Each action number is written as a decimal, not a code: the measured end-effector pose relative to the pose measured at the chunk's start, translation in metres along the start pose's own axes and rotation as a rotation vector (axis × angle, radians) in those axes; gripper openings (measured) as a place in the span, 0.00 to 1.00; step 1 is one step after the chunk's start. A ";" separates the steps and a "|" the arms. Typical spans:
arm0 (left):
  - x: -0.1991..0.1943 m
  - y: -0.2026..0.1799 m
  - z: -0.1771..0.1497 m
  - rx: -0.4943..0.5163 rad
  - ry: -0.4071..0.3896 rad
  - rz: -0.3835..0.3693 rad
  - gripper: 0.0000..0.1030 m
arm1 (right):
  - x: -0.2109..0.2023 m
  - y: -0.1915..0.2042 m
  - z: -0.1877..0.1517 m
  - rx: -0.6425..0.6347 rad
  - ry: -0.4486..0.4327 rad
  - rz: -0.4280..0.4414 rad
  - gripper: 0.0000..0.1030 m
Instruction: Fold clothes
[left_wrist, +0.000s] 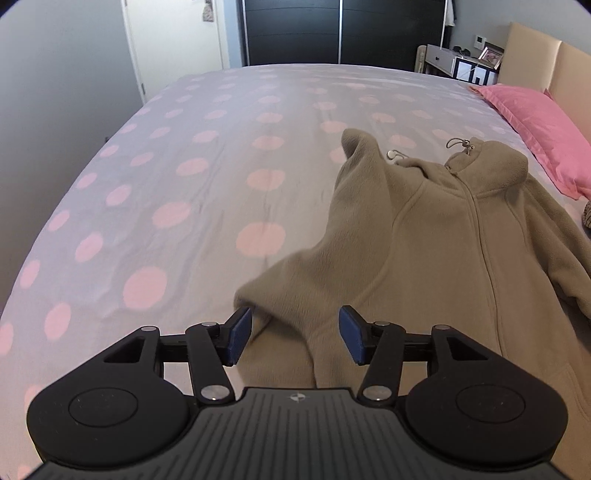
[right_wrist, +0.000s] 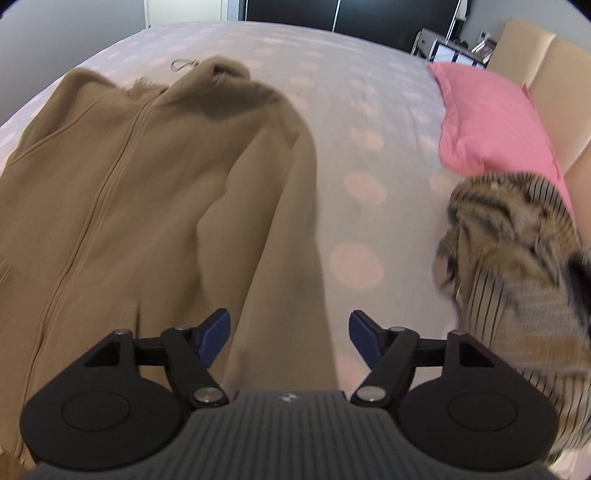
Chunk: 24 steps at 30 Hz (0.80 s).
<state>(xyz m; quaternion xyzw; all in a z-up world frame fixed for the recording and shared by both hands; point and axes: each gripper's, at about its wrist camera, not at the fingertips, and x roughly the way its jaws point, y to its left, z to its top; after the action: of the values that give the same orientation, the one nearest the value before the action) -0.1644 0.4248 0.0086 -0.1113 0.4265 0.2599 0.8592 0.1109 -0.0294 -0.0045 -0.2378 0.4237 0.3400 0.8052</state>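
Observation:
A tan fleece zip jacket (left_wrist: 436, 236) lies front up on the bed, collar toward the far side. My left gripper (left_wrist: 295, 334) is open, with the jacket's left sleeve (left_wrist: 291, 291) lying between and under its blue pads. In the right wrist view the same jacket (right_wrist: 122, 192) fills the left half. My right gripper (right_wrist: 288, 338) is open over the jacket's right sleeve (right_wrist: 280, 229), which runs down between its fingers. Neither gripper holds cloth.
The bed cover (left_wrist: 192, 177) is pale grey with pink dots. A pink pillow (right_wrist: 487, 122) lies at the headboard on the right. A striped brown garment (right_wrist: 517, 266) lies crumpled at the right. A dark wardrobe (left_wrist: 340, 29) stands beyond the bed.

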 end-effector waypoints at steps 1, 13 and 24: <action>-0.004 0.000 -0.006 -0.005 0.005 0.003 0.49 | -0.003 0.001 -0.010 0.008 0.009 0.012 0.76; -0.014 0.009 -0.046 -0.139 0.042 0.009 0.53 | 0.003 0.014 -0.071 0.018 0.191 -0.019 0.13; -0.012 0.005 -0.046 -0.144 0.046 0.005 0.53 | -0.070 -0.060 0.011 0.059 0.039 -0.309 0.07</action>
<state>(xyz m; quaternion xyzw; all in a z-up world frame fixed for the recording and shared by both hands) -0.2041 0.4054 -0.0096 -0.1775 0.4265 0.2892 0.8384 0.1331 -0.0849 0.0659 -0.2829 0.4075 0.1946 0.8462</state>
